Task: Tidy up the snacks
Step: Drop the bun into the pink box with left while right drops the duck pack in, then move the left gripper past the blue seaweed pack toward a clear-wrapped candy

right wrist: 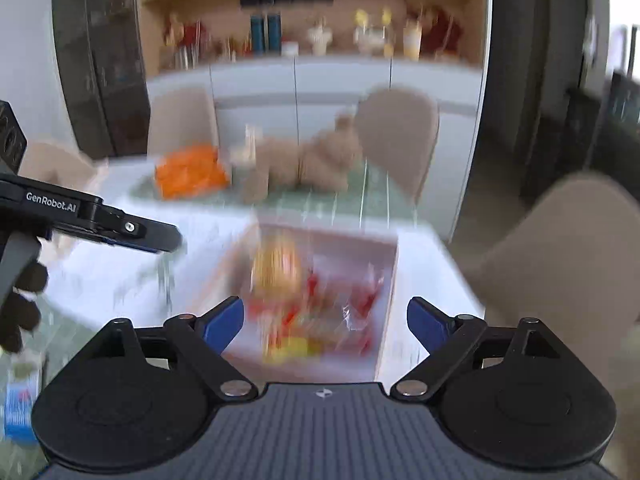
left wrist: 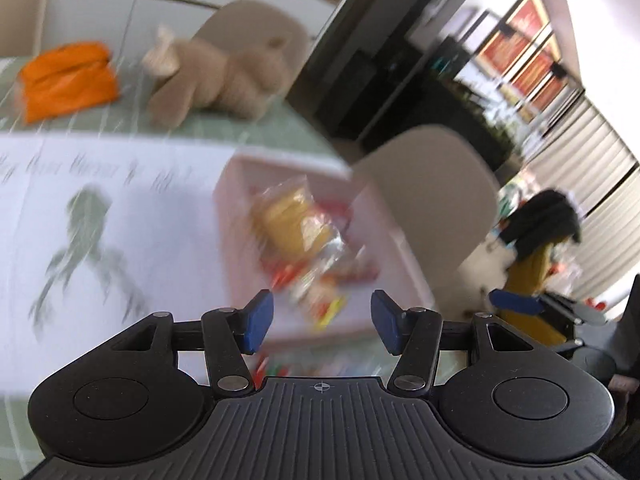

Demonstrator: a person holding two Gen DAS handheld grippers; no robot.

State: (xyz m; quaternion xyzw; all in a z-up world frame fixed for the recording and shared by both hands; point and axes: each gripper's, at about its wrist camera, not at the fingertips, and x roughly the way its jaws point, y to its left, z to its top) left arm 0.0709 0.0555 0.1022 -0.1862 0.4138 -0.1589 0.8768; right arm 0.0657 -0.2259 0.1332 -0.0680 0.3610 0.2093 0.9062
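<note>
A pink box point(left wrist: 234, 216) stands on the table and holds several wrapped snacks point(left wrist: 298, 232), among them a clear pack of yellow pieces and red and yellow wrappers. My left gripper point(left wrist: 323, 321) hangs open above the box's near edge, with nothing between its blue pads. In the right wrist view the same pink box point(right wrist: 390, 276) and its snacks point(right wrist: 280, 268) lie below my right gripper point(right wrist: 326, 325), which stands wide open and empty. The left gripper point(right wrist: 166, 240) reaches in from the left, held by a dark-gloved hand point(right wrist: 20, 300). Both views are motion-blurred.
An orange bag point(left wrist: 68, 80) and a beige plush toy point(left wrist: 216, 80) lie at the far side of the table. A white sheet with a dark drawing point(left wrist: 80, 220) covers the table left of the box. Beige chairs point(left wrist: 428, 200) stand around. A blue-and-white carton point(right wrist: 20, 408) is at lower left.
</note>
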